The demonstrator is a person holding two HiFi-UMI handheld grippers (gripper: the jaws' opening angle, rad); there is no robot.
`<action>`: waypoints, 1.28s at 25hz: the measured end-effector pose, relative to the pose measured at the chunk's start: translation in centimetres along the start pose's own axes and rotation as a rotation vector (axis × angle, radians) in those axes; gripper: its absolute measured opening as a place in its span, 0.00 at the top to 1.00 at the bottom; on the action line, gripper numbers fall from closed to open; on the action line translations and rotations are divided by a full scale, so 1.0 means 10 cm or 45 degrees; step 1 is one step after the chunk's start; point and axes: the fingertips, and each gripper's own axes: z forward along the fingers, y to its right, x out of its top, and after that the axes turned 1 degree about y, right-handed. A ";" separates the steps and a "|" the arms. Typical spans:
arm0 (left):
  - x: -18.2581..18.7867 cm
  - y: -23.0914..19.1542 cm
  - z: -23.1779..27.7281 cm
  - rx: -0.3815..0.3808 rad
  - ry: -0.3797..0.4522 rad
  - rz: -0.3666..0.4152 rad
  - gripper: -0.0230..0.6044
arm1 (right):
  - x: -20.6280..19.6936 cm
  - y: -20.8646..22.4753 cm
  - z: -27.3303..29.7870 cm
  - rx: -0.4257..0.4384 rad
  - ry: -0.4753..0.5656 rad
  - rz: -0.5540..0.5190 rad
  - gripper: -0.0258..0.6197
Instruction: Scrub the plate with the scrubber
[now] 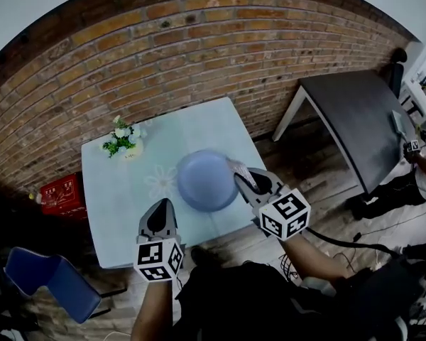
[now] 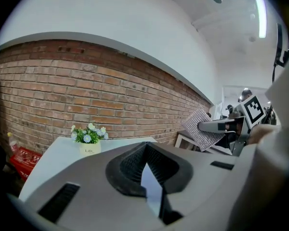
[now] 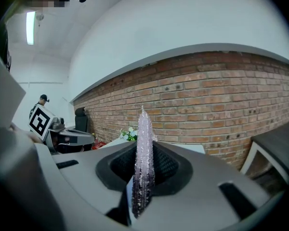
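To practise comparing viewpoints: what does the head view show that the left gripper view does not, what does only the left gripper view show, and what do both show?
Only the head view: the blue plate on the table, and a blue chair.
Only the left gripper view: a ceiling light and the broad flat face of the scrubber.
Both: the brick wall, the flower pot, the red crate, the table, and the right gripper clamped on the scrubber.

Flower pot (image 1: 121, 139) on pale table (image 1: 128, 212), far-left corner; brick wall (image 1: 163, 41) behind; red crate (image 1: 62, 190) left; dark table (image 1: 355, 119) right.
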 end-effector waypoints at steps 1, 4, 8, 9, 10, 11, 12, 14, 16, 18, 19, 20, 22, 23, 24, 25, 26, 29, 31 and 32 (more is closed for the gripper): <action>-0.01 -0.04 0.03 -0.014 -0.007 -0.005 0.95 | 0.00 -0.01 0.04 -0.009 -0.011 0.003 0.87; -0.03 -0.16 0.12 -0.055 -0.024 -0.020 0.95 | 0.00 -0.05 0.14 -0.036 -0.045 0.001 0.87; -0.07 -0.29 0.20 -0.079 -0.043 -0.049 0.95 | -0.04 -0.07 0.26 -0.041 -0.087 0.024 0.87; -0.09 -0.32 0.22 -0.076 -0.051 -0.059 0.95 | -0.06 -0.07 0.29 -0.034 -0.098 0.023 0.87; -0.11 -0.34 0.24 -0.070 -0.059 -0.070 0.95 | -0.07 -0.06 0.32 -0.026 -0.106 0.018 0.87; -0.14 -0.36 0.26 -0.063 -0.071 -0.081 0.95 | -0.08 -0.05 0.36 -0.016 -0.114 0.015 0.87; -0.18 -0.37 0.27 -0.057 -0.086 -0.092 0.95 | -0.09 -0.03 0.41 -0.004 -0.122 0.014 0.87; -0.25 -0.36 0.32 -0.046 -0.114 -0.104 0.95 | -0.13 0.02 0.51 0.028 -0.144 0.007 0.87; -0.30 -0.33 0.37 -0.029 -0.133 -0.099 0.95 | -0.21 0.09 0.61 0.061 -0.178 -0.005 0.87; -0.33 -0.32 0.42 -0.002 -0.139 -0.095 0.95 | -0.28 0.16 0.71 0.095 -0.210 -0.016 0.87; -0.35 -0.32 0.44 0.014 -0.144 -0.096 0.95 | -0.32 0.18 0.77 0.114 -0.228 -0.019 0.87; -0.37 -0.32 0.46 0.030 -0.153 -0.099 0.95 | -0.36 0.20 0.82 0.134 -0.247 -0.021 0.87; -0.43 -0.32 0.50 0.057 -0.172 -0.108 0.95 | -0.42 0.25 0.92 0.172 -0.275 -0.016 0.87; -0.45 -0.31 0.52 0.070 -0.180 -0.110 0.95 | -0.45 0.27 0.97 0.192 -0.284 -0.013 0.87; -0.48 -0.31 0.55 0.084 -0.190 -0.105 0.95 | -0.48 0.30 1.02 0.212 -0.294 -0.012 0.87; -0.52 -0.29 0.57 0.102 -0.203 -0.094 0.95 | -0.51 0.32 1.06 0.232 -0.307 -0.013 0.87; -0.56 -0.28 0.58 0.122 -0.219 -0.082 0.95 | -0.55 0.34 1.10 0.252 -0.322 -0.012 0.87; -0.67 -0.25 0.63 0.164 -0.239 -0.081 0.95 | -0.65 0.39 1.22 0.309 -0.355 -0.013 0.87; -0.76 -0.28 0.68 0.186 -0.247 -0.100 0.95 | -0.71 0.39 1.33 0.354 -0.374 -0.016 0.87; -0.82 -0.30 0.70 0.198 -0.259 -0.117 0.95 | -0.74 0.38 1.37 0.382 -0.386 -0.019 0.87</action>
